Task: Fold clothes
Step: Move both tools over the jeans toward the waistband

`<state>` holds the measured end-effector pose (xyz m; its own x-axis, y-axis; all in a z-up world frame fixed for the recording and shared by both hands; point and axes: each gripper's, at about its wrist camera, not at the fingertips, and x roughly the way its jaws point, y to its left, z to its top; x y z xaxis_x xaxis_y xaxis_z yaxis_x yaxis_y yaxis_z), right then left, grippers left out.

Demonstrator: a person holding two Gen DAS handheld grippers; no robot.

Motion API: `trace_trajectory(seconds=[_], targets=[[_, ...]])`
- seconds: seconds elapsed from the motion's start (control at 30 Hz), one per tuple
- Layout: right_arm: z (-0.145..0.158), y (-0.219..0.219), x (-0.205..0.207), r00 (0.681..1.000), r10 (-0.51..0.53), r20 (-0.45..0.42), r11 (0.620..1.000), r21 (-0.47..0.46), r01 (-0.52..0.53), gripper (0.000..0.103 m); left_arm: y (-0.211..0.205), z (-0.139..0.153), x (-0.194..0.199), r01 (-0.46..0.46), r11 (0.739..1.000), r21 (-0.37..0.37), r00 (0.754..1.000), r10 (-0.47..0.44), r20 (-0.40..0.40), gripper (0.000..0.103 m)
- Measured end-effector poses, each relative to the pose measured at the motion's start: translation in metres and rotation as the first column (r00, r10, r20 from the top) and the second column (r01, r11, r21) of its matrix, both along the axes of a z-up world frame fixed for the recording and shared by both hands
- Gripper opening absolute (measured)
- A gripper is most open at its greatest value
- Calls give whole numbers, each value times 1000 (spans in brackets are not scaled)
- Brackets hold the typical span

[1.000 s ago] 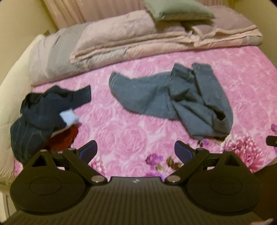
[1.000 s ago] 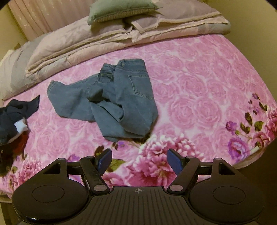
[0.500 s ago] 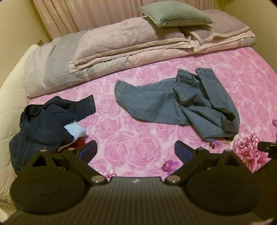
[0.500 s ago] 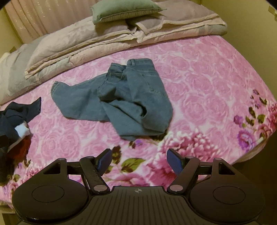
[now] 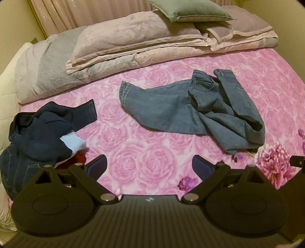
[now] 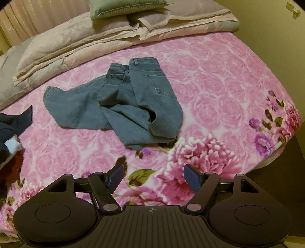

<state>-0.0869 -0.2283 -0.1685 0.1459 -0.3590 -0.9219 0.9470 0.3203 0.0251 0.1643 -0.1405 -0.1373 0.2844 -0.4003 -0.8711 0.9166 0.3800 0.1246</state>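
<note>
A pair of light blue jeans (image 5: 192, 112) (image 6: 122, 106) lies crumpled on the pink floral bedspread (image 5: 137, 152) (image 6: 219, 91), one leg stretched to the left. At the bed's left edge sits a heap of clothes: dark navy denim (image 5: 40, 131) (image 6: 13, 122), a pale blue piece (image 5: 73, 142) and something red (image 5: 79, 159). My left gripper (image 5: 149, 167) hovers over the near bed, open and empty, between the heap and the jeans. My right gripper (image 6: 153, 176) is open and empty too, above the flower print just short of the jeans' near fold.
Folded quilts (image 5: 133, 45) (image 6: 76, 47) and a grey-green pillow (image 5: 188, 10) (image 6: 122, 7) are stacked along the far side of the bed. A curtain (image 5: 85, 13) hangs behind. The bed's right edge (image 6: 282, 145) drops off to a dark floor.
Both grippers have moved in over the bed toward the jeans, which now sit larger and nearer in both views. Both stay open and empty.
</note>
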Motion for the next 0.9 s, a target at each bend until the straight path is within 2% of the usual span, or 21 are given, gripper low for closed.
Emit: trace_trajectory(seconds=[0.3,0.5,0.63,0.9], targets=[[-11,-52,-4,991,129,-20,992,3,-129,73,-36,-12,-10,-130,991,33,991,130,19,94],[-21,-110,-27,976,216,-30,976,39,-215,73,-71,-23,-40,-228,971,69,974,228,19,94],[-33,-144,-42,961,274,-34,959,78,-271,73,-89,-28,-61,-302,950,77,953,303,2,94],[-60,-180,-62,933,359,-28,925,143,-352,73,-97,-41,-94,-377,918,125,925,378,15,94]])
